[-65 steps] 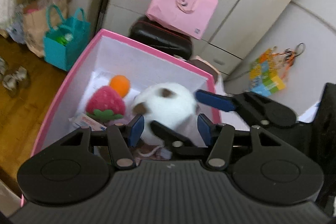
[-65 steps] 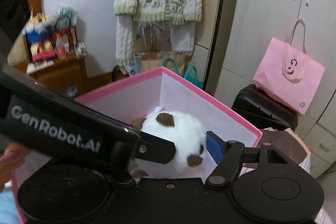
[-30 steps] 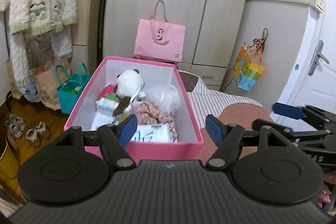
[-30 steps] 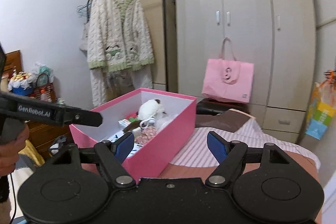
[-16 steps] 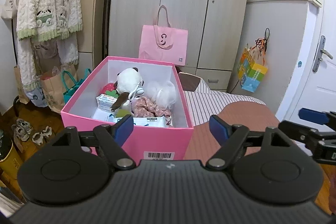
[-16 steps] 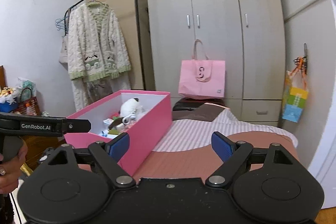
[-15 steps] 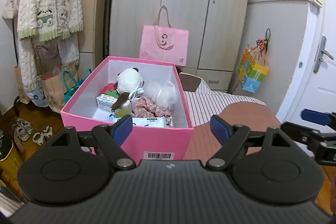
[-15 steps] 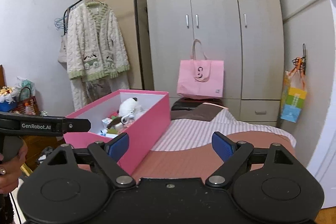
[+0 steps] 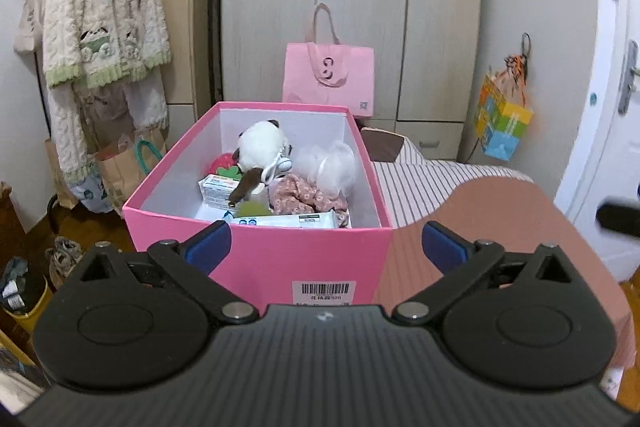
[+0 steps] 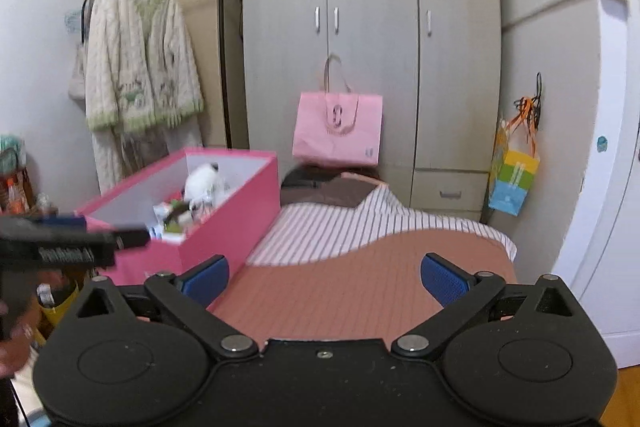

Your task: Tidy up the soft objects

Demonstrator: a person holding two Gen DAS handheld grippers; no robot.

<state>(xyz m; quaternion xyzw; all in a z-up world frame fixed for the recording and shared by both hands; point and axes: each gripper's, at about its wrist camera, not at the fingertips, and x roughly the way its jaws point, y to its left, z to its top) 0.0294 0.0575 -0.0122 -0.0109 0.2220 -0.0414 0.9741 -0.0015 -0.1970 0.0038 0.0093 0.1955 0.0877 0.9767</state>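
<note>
The white plush toy with brown patches (image 9: 262,145) lies in the open pink cardboard box (image 9: 280,255), propped on the strawberry plush, the flat packets, the floral cloth (image 9: 298,193) and a white fluffy bundle (image 9: 332,167) already packed there. The box stands at the left edge of the bed with the striped sheet and terracotta blanket (image 10: 360,283).

The drop-off step looks finished. The left tongs (image 9: 326,247) and the right tongs (image 10: 324,281) are both empty, their blue-padded jaws opening to their full spread with nothing between them. The left pair points at the near wall of the box, the right pair over bare blanket.

No other soft thing shows on the bed in either view, so the next move probably calls for finding a new item beyond these views, or stopping if the sorting is done.

About two seconds earlier both tongs were down inside the box, closed around the plush toy. Since then they have drawn back, and the whole box and room have come into view.
</note>
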